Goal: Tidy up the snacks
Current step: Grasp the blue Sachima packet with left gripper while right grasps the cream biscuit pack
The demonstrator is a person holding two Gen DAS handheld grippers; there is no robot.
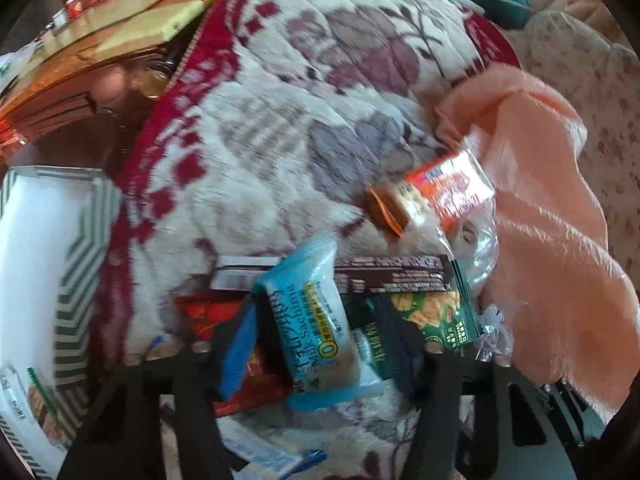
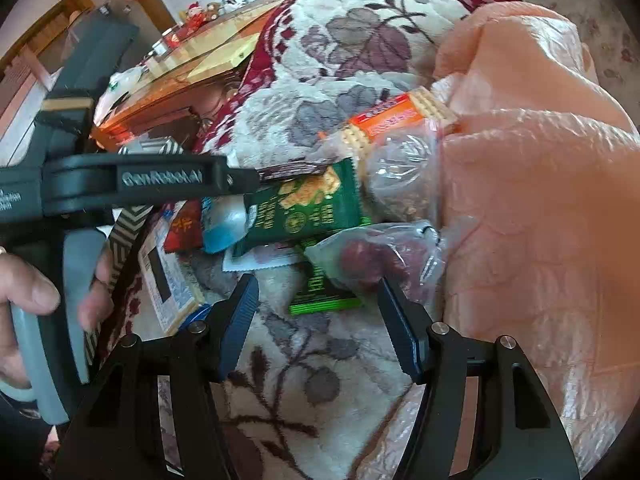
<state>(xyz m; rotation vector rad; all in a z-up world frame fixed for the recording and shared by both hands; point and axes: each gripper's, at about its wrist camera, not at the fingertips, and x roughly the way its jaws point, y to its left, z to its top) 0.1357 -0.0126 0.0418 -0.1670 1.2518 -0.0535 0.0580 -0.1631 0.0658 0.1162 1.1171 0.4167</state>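
A light-blue sachima packet stands tilted between the fingers of my left gripper, which is shut on it above a heap of snacks. Under it lie a green cracker packet, a dark brown box and a red packet. An orange cracker pack lies farther off. In the right wrist view my right gripper hangs open over the flowered blanket, just short of a clear bag of red fruit and a green packet. Nothing sits between its pads.
A white box with a striped rim stands at the left. A peach blanket piles up on the right. A wooden table with clutter lies beyond the bed. A person's hand grips the left tool's handle.
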